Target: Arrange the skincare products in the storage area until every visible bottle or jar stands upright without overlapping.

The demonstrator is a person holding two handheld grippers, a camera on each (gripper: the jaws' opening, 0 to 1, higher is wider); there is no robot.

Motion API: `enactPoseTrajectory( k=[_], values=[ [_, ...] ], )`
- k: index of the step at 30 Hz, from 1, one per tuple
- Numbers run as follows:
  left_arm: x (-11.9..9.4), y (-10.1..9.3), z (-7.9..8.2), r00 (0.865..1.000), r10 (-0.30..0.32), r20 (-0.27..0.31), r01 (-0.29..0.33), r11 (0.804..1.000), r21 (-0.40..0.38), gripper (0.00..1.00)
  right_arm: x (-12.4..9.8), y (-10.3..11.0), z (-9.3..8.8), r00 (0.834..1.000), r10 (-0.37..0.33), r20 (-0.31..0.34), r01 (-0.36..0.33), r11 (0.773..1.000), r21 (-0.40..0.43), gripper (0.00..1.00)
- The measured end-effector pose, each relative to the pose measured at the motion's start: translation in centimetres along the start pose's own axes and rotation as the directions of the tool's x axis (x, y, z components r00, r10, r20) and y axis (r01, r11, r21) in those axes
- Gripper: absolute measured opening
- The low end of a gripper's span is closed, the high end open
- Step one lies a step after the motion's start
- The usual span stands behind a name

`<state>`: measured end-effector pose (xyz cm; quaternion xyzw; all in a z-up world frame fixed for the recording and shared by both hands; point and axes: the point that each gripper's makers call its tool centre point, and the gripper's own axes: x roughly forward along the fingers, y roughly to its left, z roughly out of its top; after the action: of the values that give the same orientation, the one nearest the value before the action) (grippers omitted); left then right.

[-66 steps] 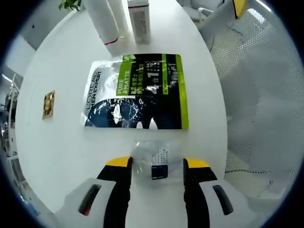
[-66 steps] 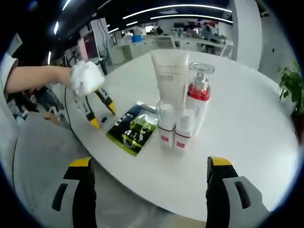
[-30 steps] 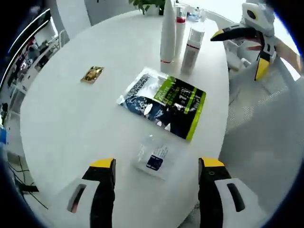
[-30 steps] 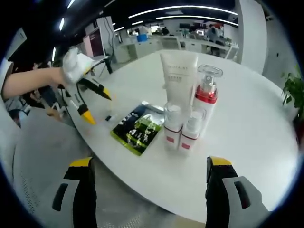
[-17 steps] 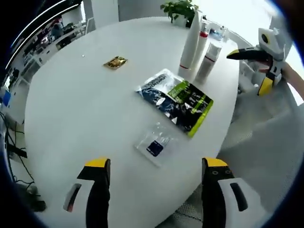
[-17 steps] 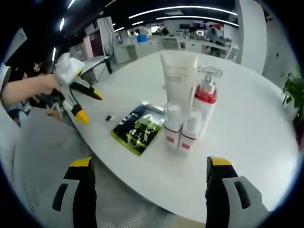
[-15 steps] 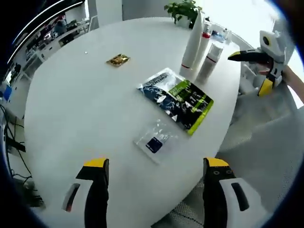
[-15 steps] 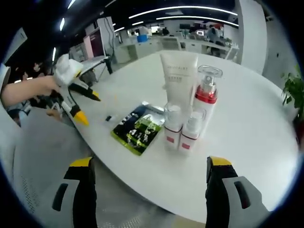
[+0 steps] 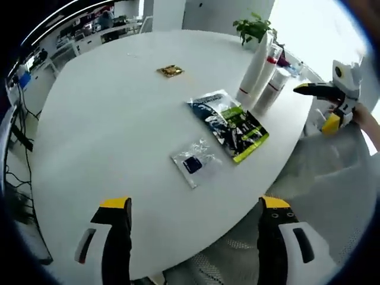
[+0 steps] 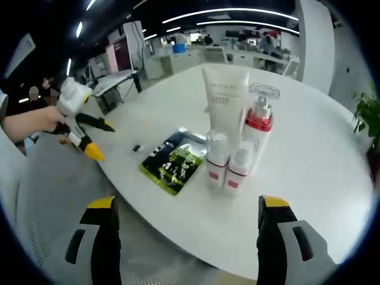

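Both claws hang spread and empty off the table edge: the left gripper [image 9: 190, 237] in the left gripper view, the right gripper [image 10: 185, 234] in the right gripper view. Largest is the round white table [image 9: 107, 119]. On it the green and black sachet [image 9: 230, 124] lies flat at about 1 o'clock, its long axis running from 10 toward 4 o'clock. The white tube [image 10: 224, 98], pump bottle with a red collar [image 10: 259, 124] and two small red-banded bottles [image 10: 228, 166] stand upright, clustered at 12 o'clock. A small clear packet [image 9: 195, 162] and a gold sachet [image 9: 170, 70] lie flat. Apparently no grasp is in hand; next, close on a flat item.
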<state>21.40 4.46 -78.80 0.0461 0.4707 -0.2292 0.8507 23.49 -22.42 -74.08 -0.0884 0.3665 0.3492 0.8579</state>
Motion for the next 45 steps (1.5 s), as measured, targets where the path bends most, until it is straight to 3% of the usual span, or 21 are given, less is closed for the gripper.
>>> enactPoseTrajectory(
  k=[4,10,13,17,29,36,45],
  values=[
    [-0.3,-0.3,0.1,0.999,0.004,0.042,-0.003,1.0,-0.014,0.86,0.0,-0.1,0.0,1.0,-0.002,0.001,0.002,1.0,0.001,0.96],
    [-0.2,-0.2,0.0,0.998,-0.01,0.058,0.009,1.0,0.011,0.92,0.0,0.0,-0.2,1.0,-0.008,-0.016,0.008,1.0,-0.012,0.96],
    [-0.5,-0.9,0.8,0.993,-0.042,0.108,0.043,0.999,-0.005,0.94,0.0,0.0,-0.3,1.0,-0.01,-0.026,0.01,1.0,-0.017,0.96],
    [-0.2,-0.6,1.0,0.992,-0.042,0.12,0.043,0.999,-0.006,0.97,0.2,0.1,-0.4,0.999,-0.011,-0.036,0.01,1.0,-0.023,0.97],
    [-0.3,-0.5,0.7,0.994,-0.021,0.108,0.021,1.0,0.001,0.97,0.2,-0.1,-0.6,0.999,-0.015,-0.041,0.014,1.0,-0.021,0.97],
    [-0.3,-0.9,0.4,0.997,-0.028,0.072,0.026,0.999,0.031,0.92,0.1,-0.2,-0.5,0.999,-0.019,-0.032,0.019,1.0,-0.008,0.96],
    [0.5,-0.8,1.0,0.999,-0.036,0.013,0.035,0.999,0.033,0.95,0.0,-0.2,-0.4,1.0,-0.013,-0.019,0.013,1.0,0.002,0.96]
  ],
)
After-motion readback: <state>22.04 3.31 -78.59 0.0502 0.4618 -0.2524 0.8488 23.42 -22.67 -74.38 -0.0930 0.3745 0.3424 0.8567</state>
